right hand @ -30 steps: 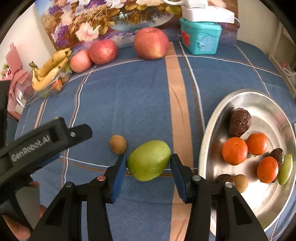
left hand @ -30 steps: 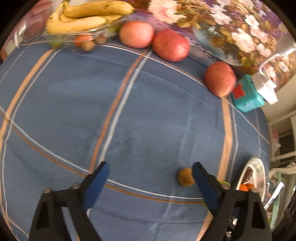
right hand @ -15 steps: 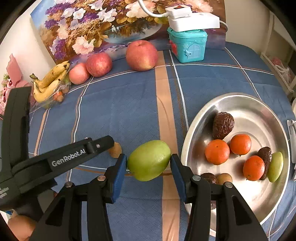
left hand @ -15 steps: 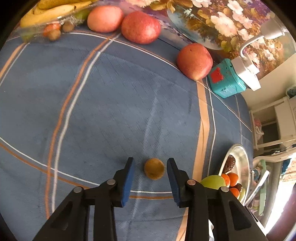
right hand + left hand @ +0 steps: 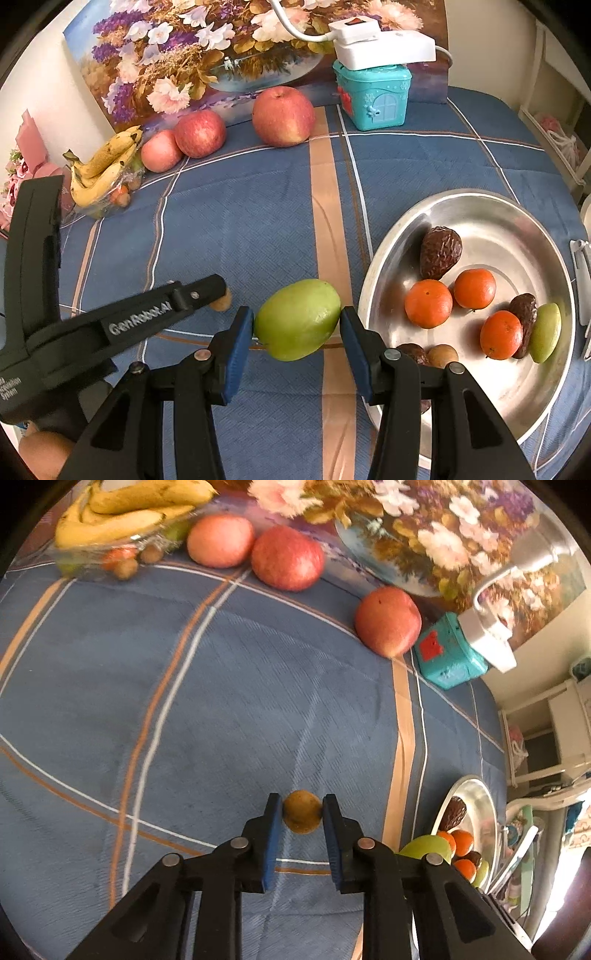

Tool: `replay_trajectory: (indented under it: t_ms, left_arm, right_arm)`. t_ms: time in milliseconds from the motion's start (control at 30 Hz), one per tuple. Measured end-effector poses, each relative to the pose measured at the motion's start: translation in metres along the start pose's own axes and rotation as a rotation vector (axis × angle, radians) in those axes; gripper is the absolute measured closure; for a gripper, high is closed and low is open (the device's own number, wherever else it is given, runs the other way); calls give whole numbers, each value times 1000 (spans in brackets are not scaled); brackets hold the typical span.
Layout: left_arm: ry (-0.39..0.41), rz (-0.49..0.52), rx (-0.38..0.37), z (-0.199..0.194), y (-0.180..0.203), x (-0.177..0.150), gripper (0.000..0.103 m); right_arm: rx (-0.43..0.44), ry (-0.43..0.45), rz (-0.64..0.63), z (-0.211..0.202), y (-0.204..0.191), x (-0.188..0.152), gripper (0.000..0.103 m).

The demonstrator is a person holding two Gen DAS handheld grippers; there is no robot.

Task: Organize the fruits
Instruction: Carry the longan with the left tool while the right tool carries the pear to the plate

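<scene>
My left gripper [image 5: 301,814] is shut on a small round brown fruit [image 5: 302,811] just over the blue checked cloth; its arm also shows in the right wrist view [image 5: 140,317], with the brown fruit [image 5: 222,302] at its tip. My right gripper [image 5: 297,323] is shut on a green fruit [image 5: 297,319] and holds it above the cloth, just left of the metal plate [image 5: 517,218]. The plate holds three oranges [image 5: 428,303], dark wrinkled fruits [image 5: 439,252], a small brown fruit and a green one. The green fruit [image 5: 424,847] and plate [image 5: 480,797] show at the right of the left wrist view.
Three red apples [image 5: 283,115] line the far side in front of a flower painting. A bunch of bananas [image 5: 105,162] in a clear bag with small fruits lies far left. A teal house-shaped box [image 5: 373,96] carries a white power strip [image 5: 380,46].
My left gripper moved over the brown fruit and closed from wide open onto it. My right gripper kept its hold on the green fruit and drew back a little toward the plate's side.
</scene>
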State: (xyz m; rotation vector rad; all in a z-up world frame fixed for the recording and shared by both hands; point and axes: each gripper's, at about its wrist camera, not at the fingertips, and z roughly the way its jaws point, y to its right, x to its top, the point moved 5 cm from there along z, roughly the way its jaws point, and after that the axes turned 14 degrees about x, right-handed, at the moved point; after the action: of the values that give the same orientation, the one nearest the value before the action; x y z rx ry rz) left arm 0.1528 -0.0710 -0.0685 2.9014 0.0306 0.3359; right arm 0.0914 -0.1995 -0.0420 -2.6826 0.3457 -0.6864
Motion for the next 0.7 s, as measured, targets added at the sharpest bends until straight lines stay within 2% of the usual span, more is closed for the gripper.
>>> replay_trajectory:
  t_ms: [233,433,700]
  left_arm:
    - [47,3,-5,-25,-2,-2,79]
    - [76,53,-35,-44,18,-11,79]
    - [41,203,-112,-50,78,-40,79]
  right_arm:
    - [6,7,-2,-7,-3,-4,53]
    - [0,40,23,-26,11,-4,53]
    - [-172,101,180,-69,88,-22,53]
